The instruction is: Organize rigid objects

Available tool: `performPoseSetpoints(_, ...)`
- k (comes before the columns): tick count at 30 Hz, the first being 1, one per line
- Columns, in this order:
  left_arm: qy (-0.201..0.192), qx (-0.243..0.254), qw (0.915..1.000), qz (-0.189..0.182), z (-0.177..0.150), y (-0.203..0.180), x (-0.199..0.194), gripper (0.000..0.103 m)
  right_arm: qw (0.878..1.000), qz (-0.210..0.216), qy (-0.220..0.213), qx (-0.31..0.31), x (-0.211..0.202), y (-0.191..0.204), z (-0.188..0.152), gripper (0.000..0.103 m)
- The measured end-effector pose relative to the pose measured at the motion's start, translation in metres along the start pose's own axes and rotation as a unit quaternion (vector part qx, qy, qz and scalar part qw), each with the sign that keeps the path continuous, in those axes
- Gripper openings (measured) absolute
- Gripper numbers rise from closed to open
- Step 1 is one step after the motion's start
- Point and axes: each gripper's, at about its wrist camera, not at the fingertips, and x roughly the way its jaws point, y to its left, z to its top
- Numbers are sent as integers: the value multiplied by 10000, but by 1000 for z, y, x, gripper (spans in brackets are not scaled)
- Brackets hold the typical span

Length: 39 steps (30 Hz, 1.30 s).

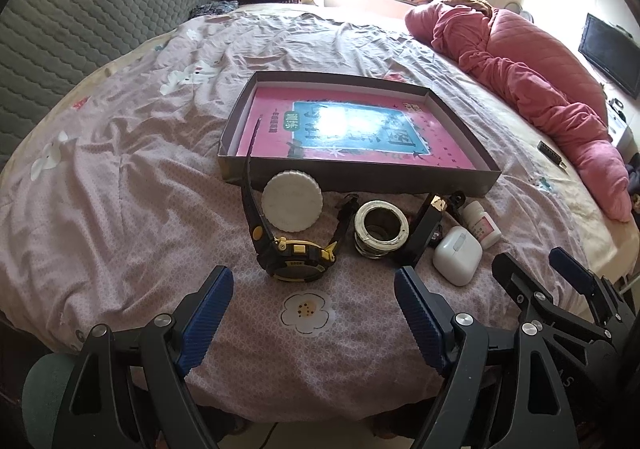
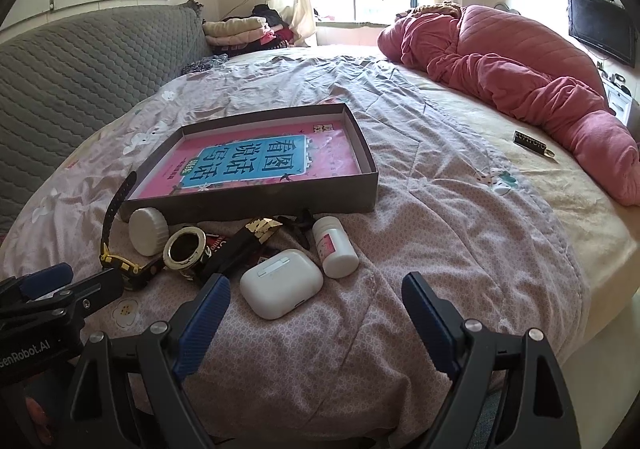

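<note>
A shallow grey box (image 1: 348, 185) (image 2: 256, 205) with a pink book inside lies on the bed. In front of it sit a white round lid (image 1: 292, 201) (image 2: 149, 231), a black and yellow watch (image 1: 296, 257) (image 2: 120, 265), a metal ring (image 1: 380, 227) (image 2: 185, 249), a black and gold item (image 1: 424, 233) (image 2: 244, 245), a white earbud case (image 1: 458, 255) (image 2: 281, 283) and a small white bottle (image 1: 486, 225) (image 2: 338, 247). My left gripper (image 1: 314, 285) (image 2: 52, 281) is open just short of the watch. My right gripper (image 2: 316, 289) (image 1: 536, 265) is open, beside the earbud case.
A rolled pink quilt (image 2: 520, 77) lies along the bed's right side, with a small dark tag (image 2: 530, 141) near it. A grey padded headboard (image 2: 80, 61) is on the left and folded clothes (image 2: 240, 31) are stacked at the far end. The bed edge runs just below both grippers.
</note>
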Motion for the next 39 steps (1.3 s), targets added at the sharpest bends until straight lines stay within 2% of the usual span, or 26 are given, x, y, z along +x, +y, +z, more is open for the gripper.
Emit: performPoseSetpoints(39, 101, -144, 9998, 56, -4, 10, 11, 83, 9999, 33, 30, 98, 4, -4, 3, 87)
